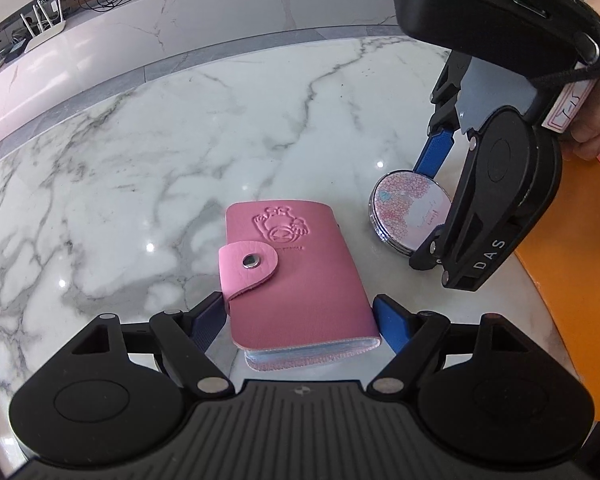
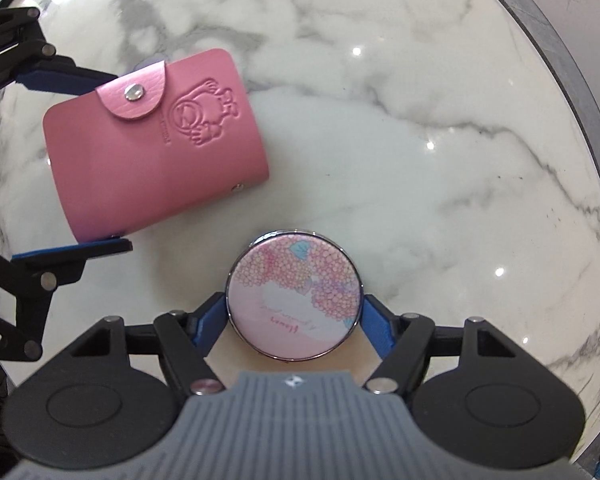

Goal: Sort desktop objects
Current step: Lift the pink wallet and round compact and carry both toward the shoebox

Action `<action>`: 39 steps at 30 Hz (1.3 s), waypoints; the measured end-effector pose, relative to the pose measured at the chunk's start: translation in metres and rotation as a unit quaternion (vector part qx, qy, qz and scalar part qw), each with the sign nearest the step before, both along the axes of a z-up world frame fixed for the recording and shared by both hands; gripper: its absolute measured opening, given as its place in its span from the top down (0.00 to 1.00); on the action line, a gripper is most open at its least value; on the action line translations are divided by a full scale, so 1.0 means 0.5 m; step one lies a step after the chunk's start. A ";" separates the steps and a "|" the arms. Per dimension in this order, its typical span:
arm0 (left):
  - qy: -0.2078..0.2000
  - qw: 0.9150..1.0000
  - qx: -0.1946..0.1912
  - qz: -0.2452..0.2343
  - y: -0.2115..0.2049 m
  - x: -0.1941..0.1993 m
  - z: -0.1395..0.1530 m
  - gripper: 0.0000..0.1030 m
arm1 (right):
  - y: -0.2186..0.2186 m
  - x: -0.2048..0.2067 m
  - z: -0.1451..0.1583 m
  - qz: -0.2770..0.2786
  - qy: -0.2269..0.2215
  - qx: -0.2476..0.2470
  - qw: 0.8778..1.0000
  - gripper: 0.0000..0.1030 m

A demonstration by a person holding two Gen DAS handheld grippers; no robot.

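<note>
A pink snap-button card holder point(image 1: 300, 272) point(image 2: 152, 148) with an embossed cartoon figure sits between the blue pads of my left gripper point(image 1: 298, 306) point(image 2: 120, 162), which press on its two long edges. A round compact mirror point(image 1: 410, 208) point(image 2: 294, 296) with a pink flower print and a silver rim lies just right of it. My right gripper point(image 2: 295, 302) point(image 1: 422, 212) points straight down over the mirror, and its blue pads touch the rim on both sides. Both objects are at the level of the white marble table point(image 1: 140, 180) point(image 2: 420, 160); I cannot tell whether either is lifted off it.
An orange surface point(image 1: 572, 260) borders the table at the right. A person's hand point(image 1: 596, 132) holds the right gripper's handle. The table's round edge point(image 2: 572, 92) curves along the right. Behind it runs a long pale counter with a white router point(image 1: 44, 28) and cables.
</note>
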State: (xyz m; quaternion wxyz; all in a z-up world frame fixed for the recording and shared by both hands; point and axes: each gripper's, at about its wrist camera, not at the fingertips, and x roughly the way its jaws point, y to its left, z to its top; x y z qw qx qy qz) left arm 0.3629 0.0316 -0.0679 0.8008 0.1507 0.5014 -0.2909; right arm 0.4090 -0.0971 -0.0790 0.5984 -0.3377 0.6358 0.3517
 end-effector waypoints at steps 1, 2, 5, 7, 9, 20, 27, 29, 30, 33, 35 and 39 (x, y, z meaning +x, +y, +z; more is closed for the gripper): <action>-0.001 1.000 0.001 0.001 -0.002 0.000 -0.001 0.10 | 0.001 -0.002 0.001 0.002 -0.001 0.000 1.000 0.29; -0.001 1.000 0.003 0.003 -0.003 0.002 -0.003 0.10 | 0.002 -0.005 0.002 0.004 -0.002 0.000 1.000 0.29; 0.008 1.000 0.007 0.007 -0.003 0.006 -0.009 0.11 | 0.007 -0.010 0.004 0.010 0.001 0.003 1.000 0.29; 0.013 1.000 0.010 0.009 -0.004 0.007 -0.014 0.11 | 0.010 -0.014 0.005 0.011 -0.001 0.001 1.000 0.29; 0.017 1.000 0.015 0.008 -0.005 0.006 -0.020 0.11 | 0.013 -0.017 0.007 0.013 -0.002 0.002 1.000 0.29; 0.038 0.996 0.075 -0.006 -0.028 -0.001 -0.046 0.01 | 0.027 -0.038 -0.009 0.024 0.016 0.005 1.000 0.29; 0.051 0.996 0.071 0.010 -0.044 0.028 -0.040 0.01 | 0.027 -0.036 -0.010 0.022 0.011 0.004 1.000 0.29; 0.055 0.997 0.060 0.014 -0.047 0.035 -0.039 0.00 | 0.023 -0.031 -0.011 0.017 0.009 0.003 1.000 0.29; 0.059 0.997 0.056 0.015 -0.048 0.039 -0.039 0.00 | 0.019 -0.029 -0.012 0.014 0.011 0.003 1.000 0.29; 0.065 0.996 0.052 0.018 -0.050 0.047 -0.047 0.00 | 0.009 -0.021 -0.013 0.001 0.015 0.008 1.000 0.29; 0.058 0.996 0.058 0.018 -0.053 0.049 -0.052 0.00 | 0.006 -0.019 -0.013 -0.003 0.009 0.009 1.000 0.29; 0.035 0.998 0.058 0.019 -0.054 0.046 -0.048 0.09 | 0.006 -0.016 -0.014 -0.013 0.013 0.012 1.000 0.29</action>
